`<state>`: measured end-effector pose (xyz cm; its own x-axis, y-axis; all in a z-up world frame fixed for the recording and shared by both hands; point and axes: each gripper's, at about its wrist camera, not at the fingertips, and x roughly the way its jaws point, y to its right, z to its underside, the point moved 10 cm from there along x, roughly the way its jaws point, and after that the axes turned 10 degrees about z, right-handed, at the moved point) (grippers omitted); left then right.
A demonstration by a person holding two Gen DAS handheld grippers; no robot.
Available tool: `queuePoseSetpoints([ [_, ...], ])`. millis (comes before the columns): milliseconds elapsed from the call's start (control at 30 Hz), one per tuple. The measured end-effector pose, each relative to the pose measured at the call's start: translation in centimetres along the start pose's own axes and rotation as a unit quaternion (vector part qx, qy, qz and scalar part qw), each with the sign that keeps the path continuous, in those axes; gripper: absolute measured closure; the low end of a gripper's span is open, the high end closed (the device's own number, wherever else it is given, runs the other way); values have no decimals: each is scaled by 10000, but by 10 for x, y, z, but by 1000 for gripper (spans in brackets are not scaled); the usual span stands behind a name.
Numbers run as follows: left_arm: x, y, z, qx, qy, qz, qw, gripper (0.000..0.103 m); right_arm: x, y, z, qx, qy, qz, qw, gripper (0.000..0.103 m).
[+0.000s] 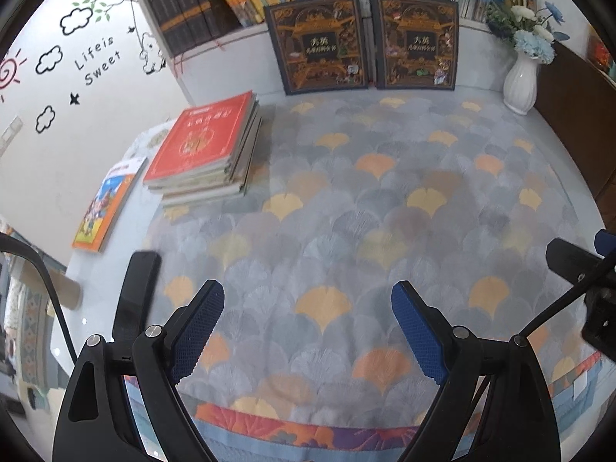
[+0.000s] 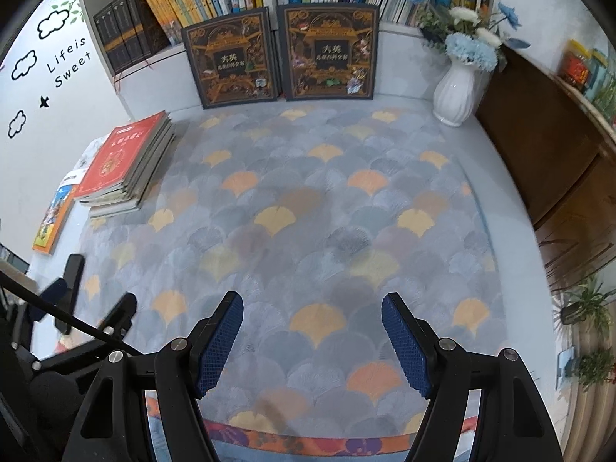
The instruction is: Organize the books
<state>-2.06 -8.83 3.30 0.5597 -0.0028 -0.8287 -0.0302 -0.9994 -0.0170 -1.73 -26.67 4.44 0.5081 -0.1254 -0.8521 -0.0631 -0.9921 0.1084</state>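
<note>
1. White wall with cloud stickers (image 1: 50,63) runs along the left of a table under a grey cloth with a fan-leaf pattern (image 1: 346,200).
2. Near that wall lies a thin orange picture book (image 1: 106,208), flat, just beside a stack of flat books with a red cover on top (image 1: 204,142).
3. Behind, a white shelf (image 2: 154,57) holds dark volumes and a long row of upright coloured spines; two large dark ornate books (image 1: 319,44) lean against it, side by side.
4. At far right stands a white ribbed vase of blue and white flowers (image 1: 521,84).
5. The left gripper (image 1: 308,331) hangs released over bare cloth, nothing between its blue pads (image 1: 198,331).
6. The right gripper (image 2: 312,342) is likewise open and empty.
7. Judged step: approach, nothing picked yet. The next move probably means reaching left to the stack or the orange book.
</note>
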Motion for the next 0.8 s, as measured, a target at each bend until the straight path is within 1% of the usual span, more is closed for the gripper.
queuePoseSetpoints([
  [300,-8,-30,16,-79,-159,-328,9993,15,7,-34,3,-123,-144,-291,9994,31],
  [500,3,-52,21,-148,-390,-336,9986,15,12,-53,4,-127,-265,-318,9991,31],
  [667,5,-67,16,-102,-407,-361,9985,15,16,-69,-1,-83,-312,-302,9990,31],
  [800,13,-77,9,31,-429,-338,9985,15,19,-82,-3,9,-375,-354,9987,31],
])
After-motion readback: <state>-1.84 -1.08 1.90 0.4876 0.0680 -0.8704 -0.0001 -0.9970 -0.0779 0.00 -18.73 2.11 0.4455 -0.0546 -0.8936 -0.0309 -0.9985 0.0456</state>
